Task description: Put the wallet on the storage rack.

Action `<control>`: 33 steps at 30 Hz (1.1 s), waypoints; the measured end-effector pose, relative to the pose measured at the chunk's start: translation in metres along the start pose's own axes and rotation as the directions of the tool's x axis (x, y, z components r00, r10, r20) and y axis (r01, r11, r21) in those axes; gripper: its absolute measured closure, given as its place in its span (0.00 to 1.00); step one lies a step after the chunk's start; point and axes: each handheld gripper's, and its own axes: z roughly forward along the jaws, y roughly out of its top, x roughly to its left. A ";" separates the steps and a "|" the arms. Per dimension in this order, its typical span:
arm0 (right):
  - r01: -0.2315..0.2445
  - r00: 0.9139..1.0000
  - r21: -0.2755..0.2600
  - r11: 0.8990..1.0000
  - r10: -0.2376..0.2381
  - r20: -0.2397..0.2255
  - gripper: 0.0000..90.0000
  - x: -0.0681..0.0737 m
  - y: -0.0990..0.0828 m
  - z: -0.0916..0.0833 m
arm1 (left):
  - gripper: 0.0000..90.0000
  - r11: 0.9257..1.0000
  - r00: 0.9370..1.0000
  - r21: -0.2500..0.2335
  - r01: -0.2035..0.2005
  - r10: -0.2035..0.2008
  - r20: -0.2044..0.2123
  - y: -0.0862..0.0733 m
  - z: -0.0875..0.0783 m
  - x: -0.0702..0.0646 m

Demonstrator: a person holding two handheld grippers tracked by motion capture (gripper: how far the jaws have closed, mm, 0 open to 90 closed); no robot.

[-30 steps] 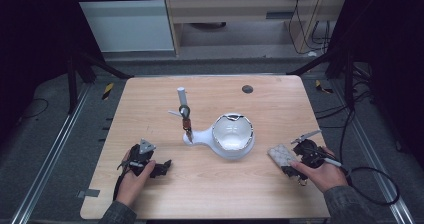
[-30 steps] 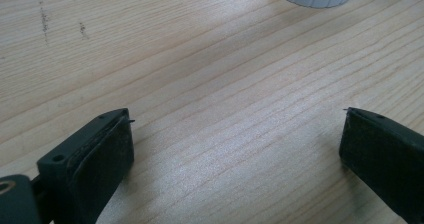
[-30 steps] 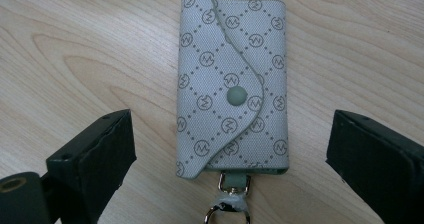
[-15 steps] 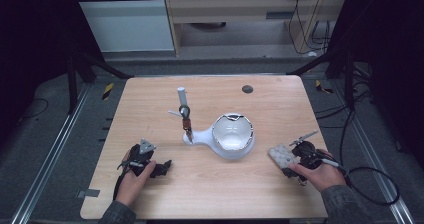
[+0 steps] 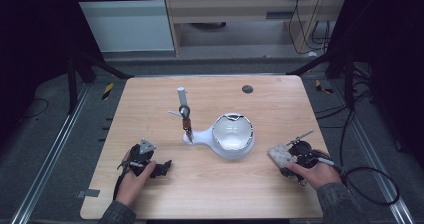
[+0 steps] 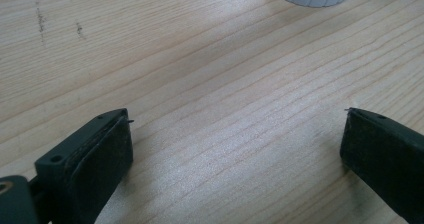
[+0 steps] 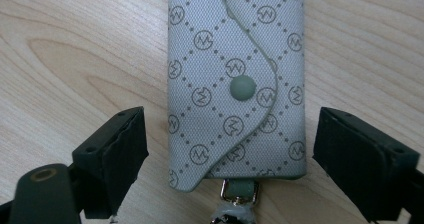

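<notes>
Two grippers rest near the front edge of the pale wooden table point(image 5: 150, 91) in the high view: the left gripper point(image 5: 159, 168) lies well apart from the white round bowl-shaped ceramic piece with a spout point(image 5: 231, 136), and the right gripper point(image 5: 286, 160) sits at the small grey patterned fabric key pouch point(image 5: 280, 155), right of that bowl. A brown-tipped tool on a little stand point(image 5: 185, 120) rises just left of the bowl.

In the left gripper view, the jaws stand wide over bare wood, with nothing between them.

In the right gripper view, the pouch point(image 7: 236, 84), snap button up and metal ring toward the camera, lies between the jaws, which have just been closing; gaps show on both sides, so the pads do not yet press it. The risk, I judge: soft fabric may buckle or slide forward under an off-centre squeeze, or the pads catch only the flap edge.
</notes>
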 end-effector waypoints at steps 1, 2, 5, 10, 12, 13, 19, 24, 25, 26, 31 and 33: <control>0.001 1.000 0.003 1.000 -0.001 0.002 0.18 0.000 0.000 0.000 | 0.00 1.000 1.000 0.000 -0.001 0.001 0.001 0.000 0.000 0.000; -0.002 1.000 0.003 1.000 0.002 0.002 0.20 0.001 0.000 0.000 | 0.00 1.000 1.000 0.000 -0.002 0.002 0.002 0.000 0.000 0.000; 0.008 1.000 0.004 1.000 -0.008 0.015 0.24 0.001 0.000 0.002 | 0.00 1.000 1.000 0.000 -0.003 0.003 0.002 0.000 0.000 0.000; 0.008 1.000 0.010 1.000 -0.008 0.017 0.29 -0.001 -0.001 0.003 | 0.00 1.000 1.000 0.000 -0.004 0.004 0.003 0.000 0.000 0.000; 0.017 1.000 0.007 1.000 -0.017 0.019 0.29 -0.002 -0.001 0.003 | 0.00 1.000 1.000 0.000 -0.004 0.004 0.003 0.000 0.000 0.000; 0.018 1.000 0.011 1.000 -0.018 0.012 0.29 -0.002 -0.001 0.003 | 0.00 1.000 1.000 0.001 -0.004 0.004 0.003 0.000 0.000 0.000; 0.035 0.999 0.006 0.999 -0.035 0.010 0.33 -0.002 -0.001 0.002 | 0.00 1.000 1.000 0.001 -0.005 0.005 0.004 0.000 0.000 0.000; 0.051 0.999 0.020 0.998 -0.051 0.013 0.33 -0.001 0.000 0.002 | 0.00 1.000 1.000 0.000 -0.004 0.004 0.004 0.000 0.000 0.000; 0.052 0.998 0.021 0.998 -0.053 0.016 0.33 -0.001 0.000 0.002 | 0.00 1.000 1.000 0.000 -0.005 0.005 0.004 0.000 0.000 0.000; 0.051 0.999 0.023 0.998 -0.051 0.017 0.32 -0.001 0.000 0.002 | 0.00 1.000 1.000 0.000 -0.005 0.005 0.004 0.000 0.000 0.000; 0.023 1.000 0.051 0.998 -0.023 0.010 0.30 0.000 0.003 0.005 | 0.00 1.000 1.000 0.000 -0.006 0.006 0.005 0.000 0.000 0.000; 0.032 0.999 0.048 0.998 -0.033 0.008 0.30 -0.001 0.004 0.006 | 0.00 1.000 1.000 0.001 -0.006 0.006 0.006 0.000 0.000 0.000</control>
